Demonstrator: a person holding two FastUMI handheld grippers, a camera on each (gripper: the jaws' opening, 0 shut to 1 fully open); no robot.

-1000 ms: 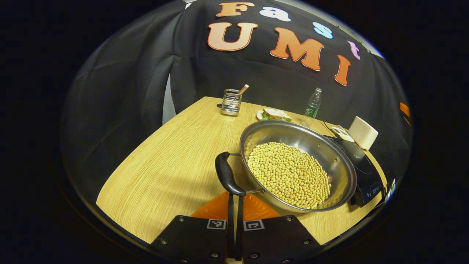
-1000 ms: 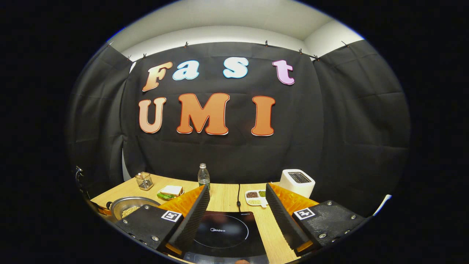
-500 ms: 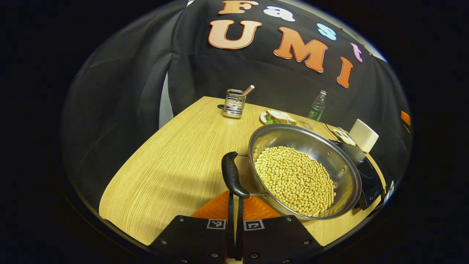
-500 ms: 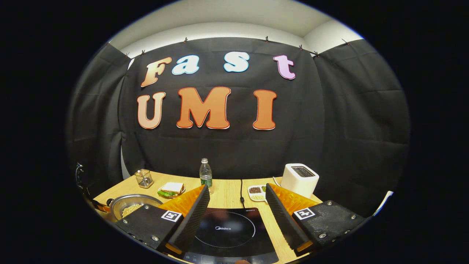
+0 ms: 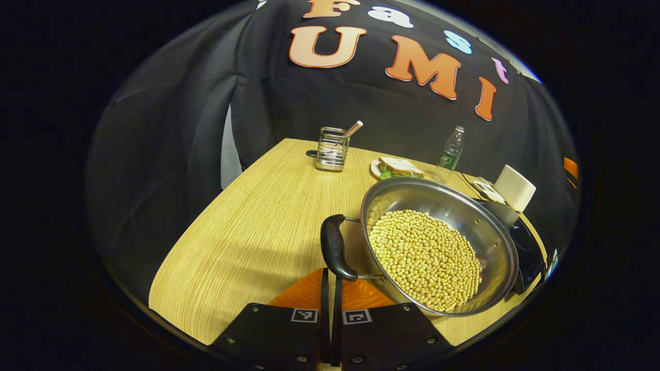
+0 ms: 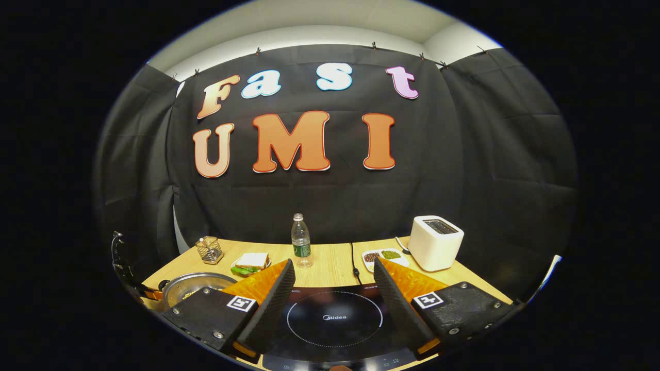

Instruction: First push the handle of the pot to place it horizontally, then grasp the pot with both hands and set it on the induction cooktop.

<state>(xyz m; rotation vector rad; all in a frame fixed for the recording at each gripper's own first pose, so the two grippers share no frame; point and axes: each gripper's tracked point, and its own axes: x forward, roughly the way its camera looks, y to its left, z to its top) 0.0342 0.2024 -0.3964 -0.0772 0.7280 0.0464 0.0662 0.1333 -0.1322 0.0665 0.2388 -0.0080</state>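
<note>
A steel pot (image 5: 454,206) full of yellow soybeans sits on the wooden table (image 5: 258,226). Its black handle (image 5: 335,247) points toward me on the pot's left side. My left gripper (image 5: 330,274) is shut, with nothing between its fingers. Its tips touch the near end of the handle. The black induction cooktop (image 5: 526,242) lies just behind the pot on the right, partly hidden by it. In the right gripper view, my right gripper (image 6: 332,263) hangs open above the induction cooktop (image 6: 335,317), and the pot (image 6: 198,282) shows at the far left.
Along the back of the table stand a wire utensil holder (image 5: 331,149), a sandwich on a plate (image 5: 397,167), a water bottle (image 6: 301,242), a small dish of beans (image 6: 384,256) and a white toaster (image 6: 435,242). A cord (image 6: 353,260) runs back from the cooktop.
The pot and its handle have shifted right, toward the cooktop, with my shut left gripper following the handle's end. My right gripper's view has dipped, and more of the cooktop now lies between its fingers.
</note>
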